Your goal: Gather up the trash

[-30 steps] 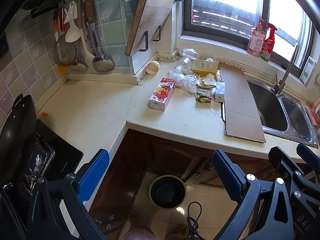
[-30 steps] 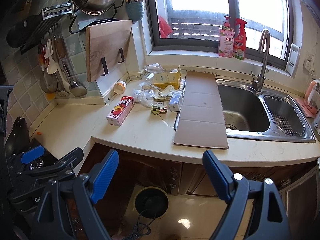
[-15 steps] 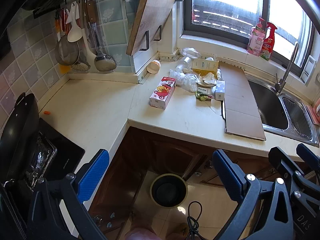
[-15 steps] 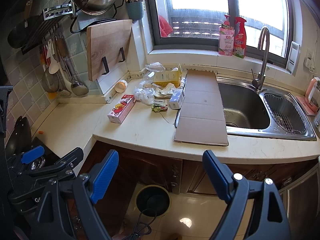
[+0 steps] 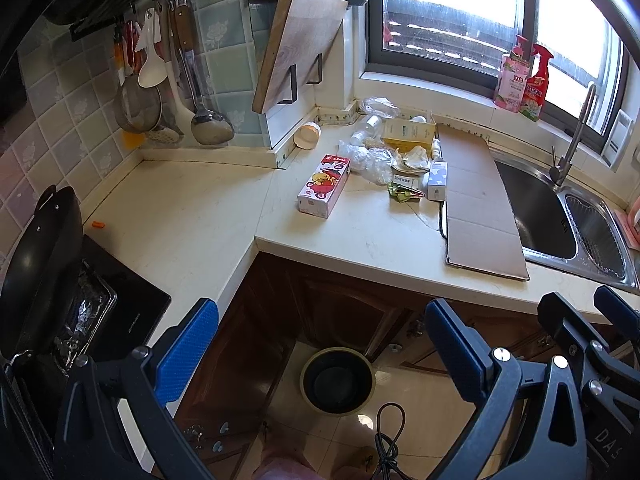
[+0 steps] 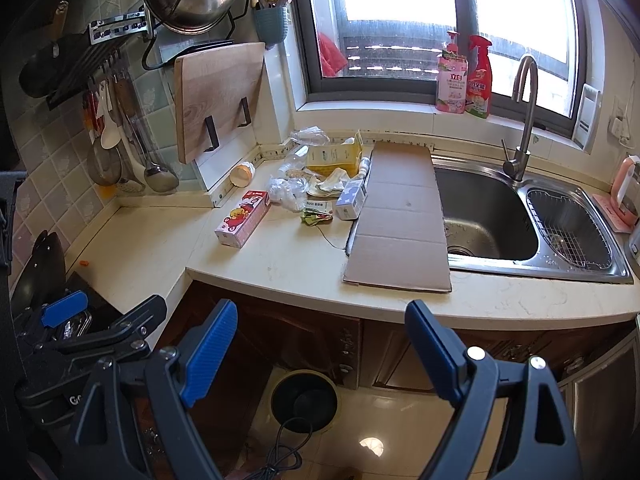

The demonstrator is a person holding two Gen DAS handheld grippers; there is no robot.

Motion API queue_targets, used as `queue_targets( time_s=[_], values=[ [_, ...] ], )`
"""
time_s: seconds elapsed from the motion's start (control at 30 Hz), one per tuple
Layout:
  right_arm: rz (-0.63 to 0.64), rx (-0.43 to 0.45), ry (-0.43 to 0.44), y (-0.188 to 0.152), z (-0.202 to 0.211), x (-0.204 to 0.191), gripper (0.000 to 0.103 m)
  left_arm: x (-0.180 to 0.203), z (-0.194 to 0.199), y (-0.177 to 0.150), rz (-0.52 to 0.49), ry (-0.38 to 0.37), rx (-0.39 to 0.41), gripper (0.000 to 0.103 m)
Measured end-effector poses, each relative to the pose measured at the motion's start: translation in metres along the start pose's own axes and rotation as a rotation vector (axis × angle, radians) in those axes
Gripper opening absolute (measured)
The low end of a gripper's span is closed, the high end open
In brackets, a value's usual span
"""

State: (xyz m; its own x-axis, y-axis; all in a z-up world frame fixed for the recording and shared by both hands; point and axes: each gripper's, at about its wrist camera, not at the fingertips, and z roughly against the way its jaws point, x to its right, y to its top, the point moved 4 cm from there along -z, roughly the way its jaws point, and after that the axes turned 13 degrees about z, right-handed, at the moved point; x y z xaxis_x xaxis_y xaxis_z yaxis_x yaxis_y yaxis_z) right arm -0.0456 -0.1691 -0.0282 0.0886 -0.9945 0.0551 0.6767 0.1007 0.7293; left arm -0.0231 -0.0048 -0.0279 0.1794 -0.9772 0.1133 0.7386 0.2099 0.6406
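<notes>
Ahead of my fingers: one pink carton, one cardboard sheet, two bottles on the sill, one bin below.

On the counter, a carton lies left of a heap of wrappers, with a cardboard sheet to their right, its edge over the sink. A cup lies far left, under the cutting board. The bin stands on the floor, near, below the counter.
</notes>
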Motion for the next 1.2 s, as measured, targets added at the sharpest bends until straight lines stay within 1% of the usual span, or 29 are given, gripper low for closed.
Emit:
queue_targets(
  time_s=[0.17, 0.33, 0.47, 0.6, 0.7, 0.77, 0.9, 1.0, 1.1, 1.2],
  values=[
    [0.003, 0.001, 0.015, -0.002, 0.002, 0.000, 0.087, 0.006, 0.004, -0.002, 0.006, 0.014, -0.003, 0.102],
    [0.001, 0.009, 0.049, 0.002, 0.003, 0.014, 0.087, 0.009, 0.010, 0.000, 0.007, 0.040, 0.009, 0.102],
    [-0.003, 0.017, 0.075, 0.005, 0.001, 0.013, 0.087, 0.006, 0.014, 0.001, 0.008, 0.063, 0.020, 0.102],
    [-0.021, 0.004, 0.111, 0.008, -0.008, 0.008, 0.087, 0.001, 0.011, 0.006, 0.002, 0.089, 0.013, 0.102],
    [-0.025, -0.004, 0.122, 0.012, -0.016, 0.003, 0.087, -0.004, 0.006, 0.011, 0.000, 0.097, 0.009, 0.102],
    [-0.027, -0.015, 0.121, 0.014, -0.022, 0.001, 0.087, -0.006, -0.001, 0.015, 0.005, 0.084, -0.004, 0.102],
    [-0.046, -0.023, 0.089, 0.023, -0.032, 0.002, 0.087, -0.005, -0.022, 0.030, 0.014, 0.019, -0.035, 0.102],
    [-0.059, -0.025, 0.059, 0.033, -0.040, 0.006, 0.087, 0.001, -0.039, 0.046, 0.008, -0.036, -0.064, 0.102],
    [-0.083, -0.026, 0.034, 0.045, -0.052, 0.008, 0.087, 0.009, -0.059, 0.063, -0.011, -0.061, -0.087, 0.102],
    [-0.108, -0.038, 0.029, 0.056, -0.069, 0.009, 0.087, 0.014, -0.080, 0.079, -0.042, -0.072, -0.111, 0.102]
  ],
)
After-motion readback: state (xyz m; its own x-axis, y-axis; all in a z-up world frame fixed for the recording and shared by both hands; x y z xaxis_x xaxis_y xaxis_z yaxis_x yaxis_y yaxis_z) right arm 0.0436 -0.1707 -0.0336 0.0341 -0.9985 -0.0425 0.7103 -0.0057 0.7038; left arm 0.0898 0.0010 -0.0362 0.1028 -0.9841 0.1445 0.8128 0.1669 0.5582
